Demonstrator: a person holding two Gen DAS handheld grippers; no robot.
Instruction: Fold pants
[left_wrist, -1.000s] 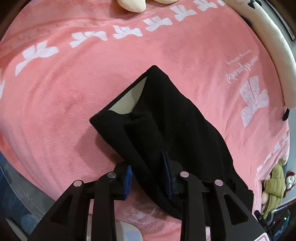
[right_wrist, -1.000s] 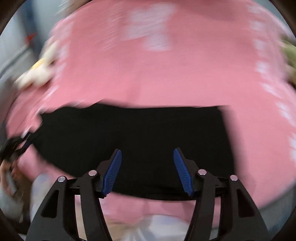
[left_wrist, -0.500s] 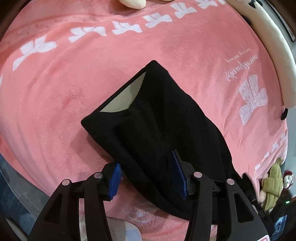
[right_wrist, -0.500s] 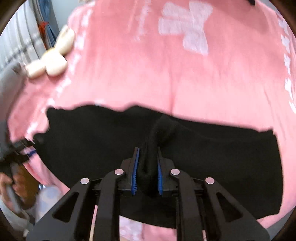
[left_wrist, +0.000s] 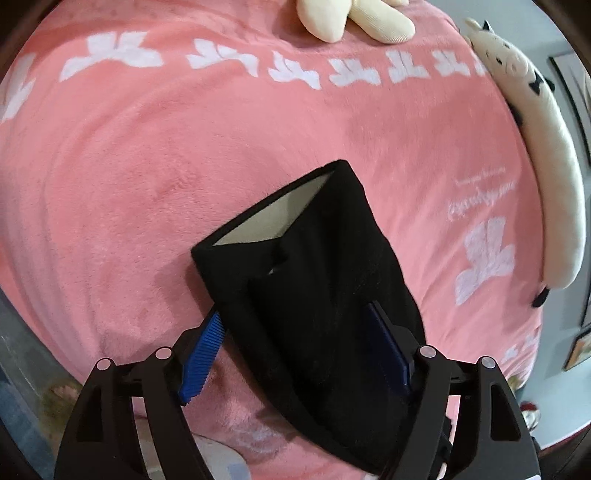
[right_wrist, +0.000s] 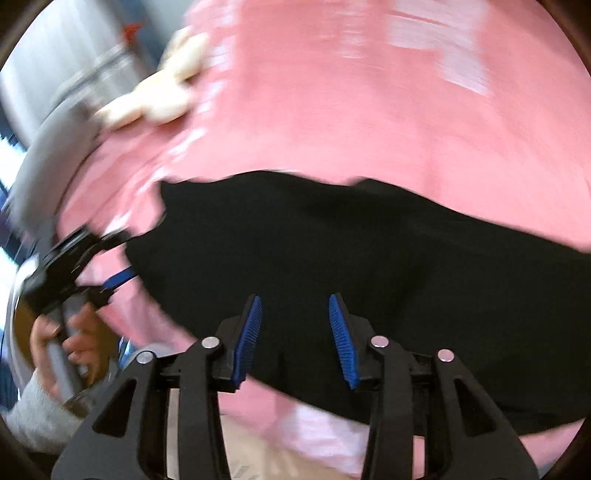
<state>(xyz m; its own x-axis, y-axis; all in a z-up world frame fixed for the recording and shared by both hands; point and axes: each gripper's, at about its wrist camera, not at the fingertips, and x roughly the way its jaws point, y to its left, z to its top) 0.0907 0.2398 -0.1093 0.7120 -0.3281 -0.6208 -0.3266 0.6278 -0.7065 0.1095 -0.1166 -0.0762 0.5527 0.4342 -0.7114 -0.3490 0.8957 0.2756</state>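
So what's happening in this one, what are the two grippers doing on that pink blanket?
A person with a handheld gripper in each hand is folding black pants laid on a pink blanket. The left gripper has just been opening; its jaws straddle a folded end of the pants without pinching it. The right gripper has also just been opening and sits over the long edge of the pants with nothing clamped. Both seem between grasps. Plush toys lie along the blanket's far edge.

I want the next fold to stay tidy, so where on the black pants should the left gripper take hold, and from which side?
Probably the waistband corner of the black pants, approached from the bare pink blanket on the left gripper's left. The layers end there in one thick edge that a pad could slide beneath. Its jaws have just been opening, straddling the cloth.
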